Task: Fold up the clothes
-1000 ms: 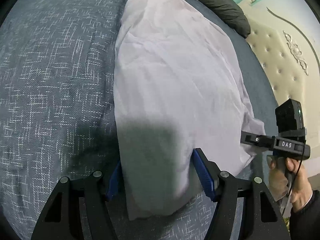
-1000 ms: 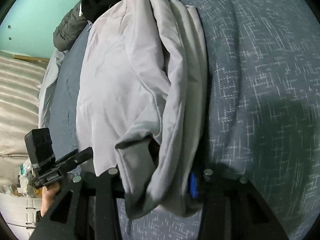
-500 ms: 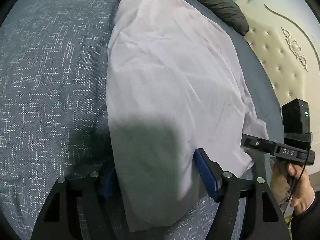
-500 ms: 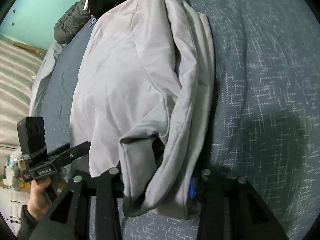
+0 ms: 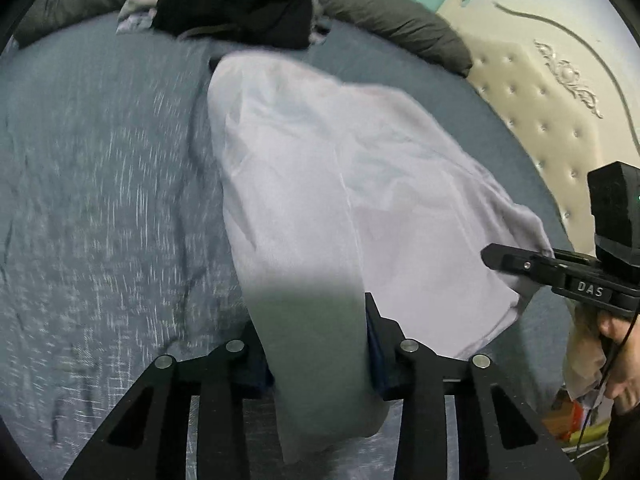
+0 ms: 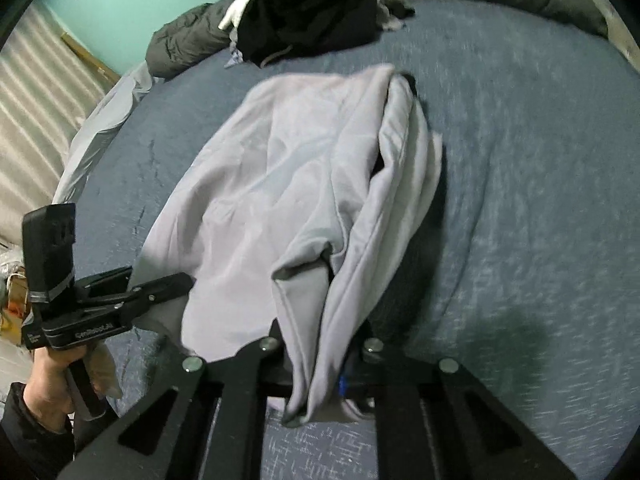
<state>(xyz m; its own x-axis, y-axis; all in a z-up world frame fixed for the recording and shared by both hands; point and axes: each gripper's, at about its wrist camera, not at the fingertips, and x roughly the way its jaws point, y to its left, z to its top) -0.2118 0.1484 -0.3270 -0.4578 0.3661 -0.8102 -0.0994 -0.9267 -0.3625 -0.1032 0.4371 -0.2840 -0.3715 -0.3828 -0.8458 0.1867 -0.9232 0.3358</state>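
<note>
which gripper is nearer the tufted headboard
Right. The right gripper sits on the garment's side toward the headboard; the left gripper is on the far side.

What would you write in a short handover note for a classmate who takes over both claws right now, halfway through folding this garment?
Left claw: shut on the near left corner of the pale grey garment.
Right claw: shut on the near right corner, where the folded layers bunch up.
Garment: lying lengthwise on the blue bedspread, near edge lifted by both claws, far end resting on the bed. A pile of dark clothes sits beyond it, by the dark pillow.
Done: garment appears already folded into a long strip.
Left: probably carry the near edge toward the far end, lay it flat, release.
</note>
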